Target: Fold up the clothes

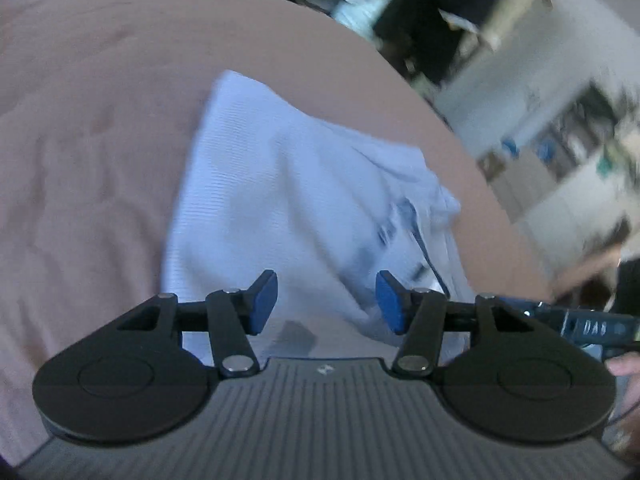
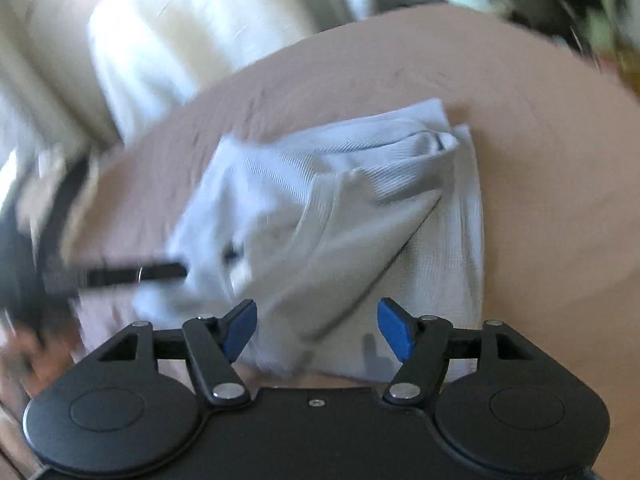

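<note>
Directly ahead of my left tool (image 1: 326, 300) and my right tool (image 2: 318, 328), both with jaws spread and empty, the pale blue garment (image 2: 328, 208) lies partly folded, one layer doubled over, on the pinkish-brown bed (image 1: 100, 140). Beyond, the background is blurred.

A lived-in home bedroom, to judge by the wide bed covered in a dusty-pink, softly wrinkled fabric sheet (image 1: 100, 128) that fills both wrist views. Beyond the bed's far edge in the left wrist view stands blurred household clutter: pale shelving with small blue items (image 1: 548, 152) and dark furniture (image 1: 424, 20). In the right wrist view, a long cream-white cloth, possibly a curtain or bedding (image 2: 168, 40), hangs past the bed's far left edge.
</note>
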A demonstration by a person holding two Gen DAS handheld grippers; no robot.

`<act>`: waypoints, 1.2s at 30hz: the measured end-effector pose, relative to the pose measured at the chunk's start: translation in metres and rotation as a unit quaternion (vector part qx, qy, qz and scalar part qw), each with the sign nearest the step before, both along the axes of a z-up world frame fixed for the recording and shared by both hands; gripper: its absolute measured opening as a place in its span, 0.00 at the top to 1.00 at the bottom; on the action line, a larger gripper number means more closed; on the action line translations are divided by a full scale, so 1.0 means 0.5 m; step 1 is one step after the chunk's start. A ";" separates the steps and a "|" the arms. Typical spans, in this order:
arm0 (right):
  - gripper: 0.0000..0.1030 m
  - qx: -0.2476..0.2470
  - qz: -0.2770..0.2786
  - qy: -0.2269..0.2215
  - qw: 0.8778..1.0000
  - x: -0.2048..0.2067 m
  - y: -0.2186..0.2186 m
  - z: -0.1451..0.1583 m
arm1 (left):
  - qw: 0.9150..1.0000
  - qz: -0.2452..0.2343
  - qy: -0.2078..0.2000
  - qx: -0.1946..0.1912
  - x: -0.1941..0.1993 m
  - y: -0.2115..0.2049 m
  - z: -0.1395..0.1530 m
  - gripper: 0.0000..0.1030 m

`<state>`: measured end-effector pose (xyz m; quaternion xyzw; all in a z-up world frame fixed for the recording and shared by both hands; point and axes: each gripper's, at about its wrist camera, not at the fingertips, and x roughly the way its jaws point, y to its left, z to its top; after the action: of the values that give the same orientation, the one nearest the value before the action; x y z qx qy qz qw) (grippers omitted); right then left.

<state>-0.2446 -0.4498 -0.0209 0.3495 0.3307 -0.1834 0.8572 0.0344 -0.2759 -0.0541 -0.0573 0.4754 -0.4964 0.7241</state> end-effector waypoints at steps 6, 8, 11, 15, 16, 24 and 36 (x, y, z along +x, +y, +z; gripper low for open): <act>0.17 0.023 -0.015 -0.017 0.999 0.053 0.017 0.006 | 0.997 0.053 -0.022 0.055 0.027 -0.005 -0.034 0.46; 0.09 0.003 0.018 -0.007 1.000 0.082 0.055 -0.006 | 0.996 0.048 -0.030 0.062 0.027 -0.011 -0.052 0.44; 0.12 -0.123 0.045 0.096 0.987 0.149 0.111 -0.045 | 0.998 0.043 -0.035 0.042 0.016 -0.011 -0.062 0.40; 0.60 -0.217 0.024 0.132 0.967 0.155 0.132 -0.054 | 0.997 0.035 -0.034 0.063 0.018 -0.014 -0.071 0.40; 0.62 -0.191 0.005 0.122 0.974 0.137 0.123 -0.051 | 0.997 0.033 -0.033 0.068 0.018 -0.015 -0.073 0.40; 0.61 0.032 -0.207 0.104 0.972 -0.031 0.016 -0.077 | 0.995 0.032 -0.022 0.093 0.026 -0.007 -0.076 0.40; 0.52 -0.082 -0.277 0.039 0.956 -0.085 -0.034 0.014 | 0.991 0.069 -0.034 0.110 0.056 0.032 -0.082 0.39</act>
<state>-0.2871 -0.4666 -0.0139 0.3485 0.2381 -0.4542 0.7846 0.0625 -0.2598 -0.0950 0.0070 0.4973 -0.3913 0.7743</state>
